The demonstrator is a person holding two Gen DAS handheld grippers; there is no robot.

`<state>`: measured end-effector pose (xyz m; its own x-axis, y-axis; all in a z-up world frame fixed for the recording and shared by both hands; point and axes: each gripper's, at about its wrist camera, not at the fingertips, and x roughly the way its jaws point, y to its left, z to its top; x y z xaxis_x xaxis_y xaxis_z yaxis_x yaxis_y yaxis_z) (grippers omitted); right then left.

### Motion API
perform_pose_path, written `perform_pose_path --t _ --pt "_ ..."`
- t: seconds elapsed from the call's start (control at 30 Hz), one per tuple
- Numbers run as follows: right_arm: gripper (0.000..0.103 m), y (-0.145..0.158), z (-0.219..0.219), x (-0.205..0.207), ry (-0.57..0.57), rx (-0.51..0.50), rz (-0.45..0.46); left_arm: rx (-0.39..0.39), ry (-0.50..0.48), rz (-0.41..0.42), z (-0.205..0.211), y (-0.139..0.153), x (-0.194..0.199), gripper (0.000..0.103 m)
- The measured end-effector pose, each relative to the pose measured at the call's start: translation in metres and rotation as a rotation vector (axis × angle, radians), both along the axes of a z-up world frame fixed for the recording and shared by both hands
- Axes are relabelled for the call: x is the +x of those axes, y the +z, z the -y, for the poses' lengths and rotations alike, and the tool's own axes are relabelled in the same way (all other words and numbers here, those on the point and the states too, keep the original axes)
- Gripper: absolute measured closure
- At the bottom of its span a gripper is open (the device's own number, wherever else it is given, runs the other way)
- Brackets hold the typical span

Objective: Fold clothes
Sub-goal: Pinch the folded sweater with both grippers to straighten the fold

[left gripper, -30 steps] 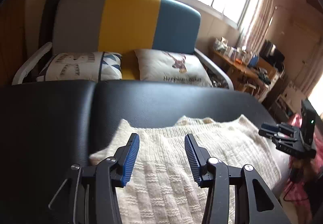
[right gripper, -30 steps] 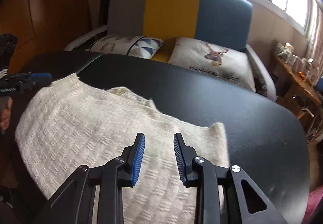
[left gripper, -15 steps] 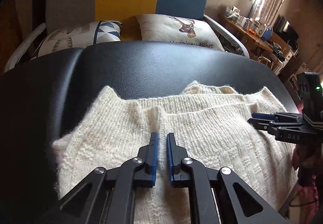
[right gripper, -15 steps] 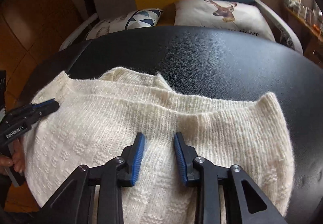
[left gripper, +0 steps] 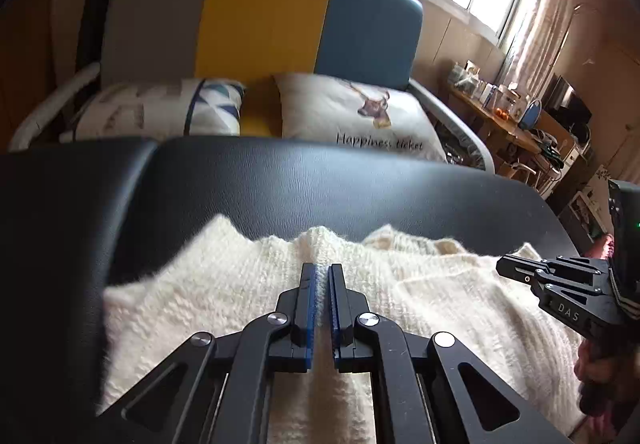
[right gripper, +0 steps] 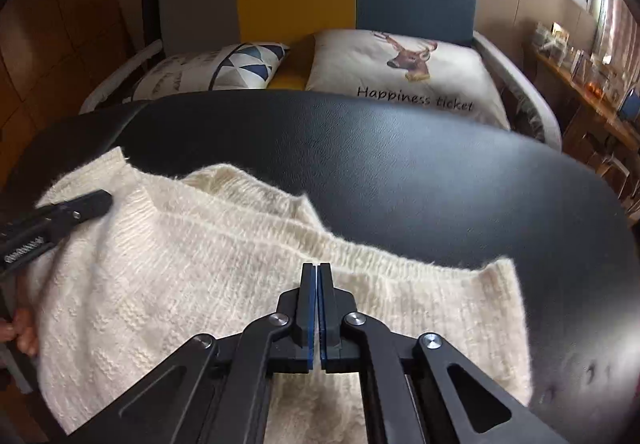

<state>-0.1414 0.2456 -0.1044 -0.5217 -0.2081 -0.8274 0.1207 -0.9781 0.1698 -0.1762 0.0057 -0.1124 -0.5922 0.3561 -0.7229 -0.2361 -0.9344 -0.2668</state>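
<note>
The cream sweater (left gripper: pixel 224 308) lies across the near half of the black tabletop (left gripper: pixel 320 184), its long axis running left to right, its far hem facing the sofa. The left gripper (left gripper: pixel 322 280) pinches a ridge of knit near the left end; the right gripper (right gripper: pixel 319 276) is clamped likewise nearer the right end.
</note>
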Motion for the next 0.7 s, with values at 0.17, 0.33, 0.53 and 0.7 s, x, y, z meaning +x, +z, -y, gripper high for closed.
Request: perform_pose_path --t 0.17,0.33,0.53,0.7 --pt "0.077 -0.001 0.006 0.010 0.060 -0.126 0.056 0.007 -0.007 0.033 -0.002 -0.018 -0.002 0.096" --pt "0.070 -0.016 0.034 0.013 0.097 0.025 -0.007 -0.023 -0.018 0.043 -0.010 -0.021 -0.001 0.095" --pt "0.103 -0.020 0.045 0.010 0.081 0.389 -0.075 -0.013 -0.030 0.049 -0.006 -0.023 0.007 0.095" --pt "0.103 -0.022 0.018 0.010 0.016 0.290 -0.055 0.018 -0.035 0.040 0.003 -0.025 0.032 0.095"
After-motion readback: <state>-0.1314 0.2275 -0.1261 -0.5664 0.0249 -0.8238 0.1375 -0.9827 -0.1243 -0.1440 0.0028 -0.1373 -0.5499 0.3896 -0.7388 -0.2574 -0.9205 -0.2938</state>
